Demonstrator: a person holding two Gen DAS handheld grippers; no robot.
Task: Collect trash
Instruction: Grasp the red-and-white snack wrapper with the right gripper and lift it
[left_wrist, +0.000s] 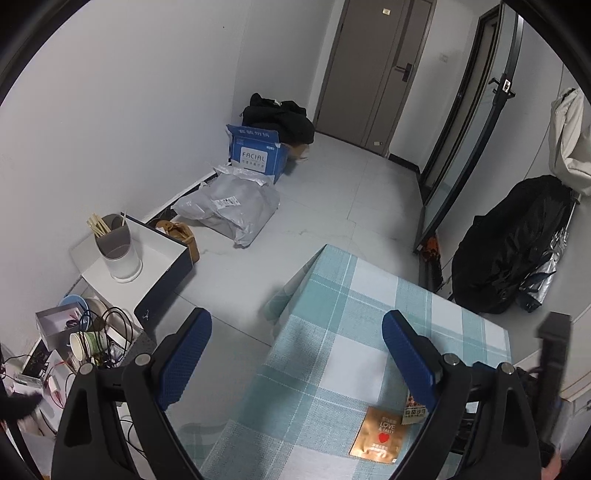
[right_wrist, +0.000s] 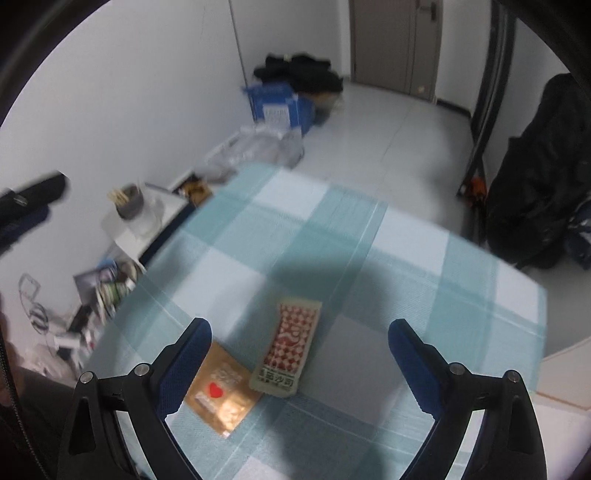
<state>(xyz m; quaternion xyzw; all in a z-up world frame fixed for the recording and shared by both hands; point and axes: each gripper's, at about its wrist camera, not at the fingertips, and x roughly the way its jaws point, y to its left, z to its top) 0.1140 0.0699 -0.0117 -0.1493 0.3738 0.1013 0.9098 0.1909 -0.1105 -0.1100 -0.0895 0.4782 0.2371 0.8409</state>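
Lying flat on the teal-and-white checked tablecloth (right_wrist: 406, 236), the long red-and-white patterned sauce sachet (right_wrist: 290, 350) sits between the spread, empty fingers of the right gripper (right_wrist: 299, 354), its long axis running roughly away from the camera. The square gold foil packet with a red heart (right_wrist: 221, 393) touches its left edge. The left gripper (left_wrist: 297, 354), also open and empty, hangs farther off, so the right looks nearer.
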